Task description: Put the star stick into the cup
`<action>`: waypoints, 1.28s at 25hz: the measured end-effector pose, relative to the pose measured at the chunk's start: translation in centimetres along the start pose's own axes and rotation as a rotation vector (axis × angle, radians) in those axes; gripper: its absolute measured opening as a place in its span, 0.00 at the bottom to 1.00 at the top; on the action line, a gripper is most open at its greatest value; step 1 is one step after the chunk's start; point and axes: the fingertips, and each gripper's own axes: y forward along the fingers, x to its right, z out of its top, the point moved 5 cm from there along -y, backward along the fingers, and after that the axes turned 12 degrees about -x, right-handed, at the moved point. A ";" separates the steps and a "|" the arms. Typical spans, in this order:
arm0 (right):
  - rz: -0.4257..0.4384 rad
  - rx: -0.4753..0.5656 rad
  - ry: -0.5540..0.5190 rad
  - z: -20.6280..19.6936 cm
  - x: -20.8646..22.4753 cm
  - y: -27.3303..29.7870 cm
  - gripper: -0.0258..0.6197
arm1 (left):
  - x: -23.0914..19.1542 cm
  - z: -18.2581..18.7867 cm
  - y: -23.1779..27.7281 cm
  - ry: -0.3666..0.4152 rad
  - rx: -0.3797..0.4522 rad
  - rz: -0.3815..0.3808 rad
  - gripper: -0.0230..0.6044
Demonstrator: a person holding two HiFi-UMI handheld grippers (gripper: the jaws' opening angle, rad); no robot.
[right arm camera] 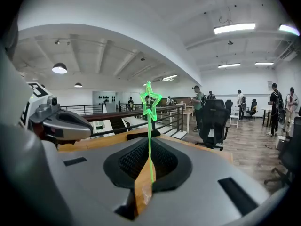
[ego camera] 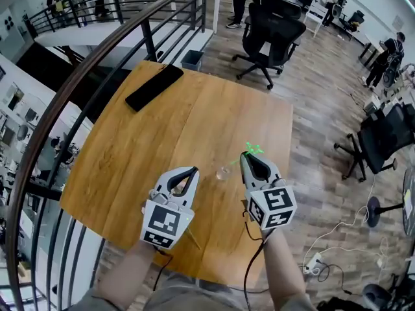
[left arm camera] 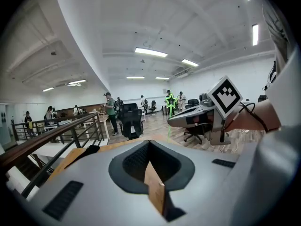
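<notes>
Jutting from the tips of the right claw [ego camera: 248, 157], whose jaws are pressed together on its lower end, the green star stick [ego camera: 253, 150] lies in line with the claw, star end pointing away from the person, just right of the small clear cup [ego camera: 224, 172]. The left claw [ego camera: 193, 171] hovers near the cup's other side, jaws closed on nothing. Both hang over a wooden desk [ego camera: 194, 122] with a flat black object [ego camera: 154, 87] at its far corner, beside a curved railing [ego camera: 78, 76] and office chairs [ego camera: 269, 31].

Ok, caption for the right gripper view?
Right hand-held gripper shut on the green star stick, star pointing up over the wooden table.
</notes>
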 end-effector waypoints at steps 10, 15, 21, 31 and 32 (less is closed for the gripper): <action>0.031 -0.160 0.025 -6.1 0.9 6.7 0.10 | 0.2 -3.4 3.0 -0.046 -0.097 -0.053 0.06; 0.051 -0.224 0.044 -8.6 1.1 7.4 0.10 | 1.5 -4.3 3.4 -0.053 -0.122 -0.065 0.06; 0.060 -0.269 0.086 -9.3 0.9 7.2 0.36 | 1.7 -4.3 3.4 -0.070 -0.132 -0.073 0.06; 0.077 -0.192 0.109 -6.9 -0.1 0.7 0.33 | 2.6 -2.3 1.5 -0.059 -0.077 -0.034 0.06; 0.072 -0.175 0.099 -6.2 -0.2 -0.3 0.26 | 2.6 -1.8 1.0 -0.053 -0.065 -0.029 0.06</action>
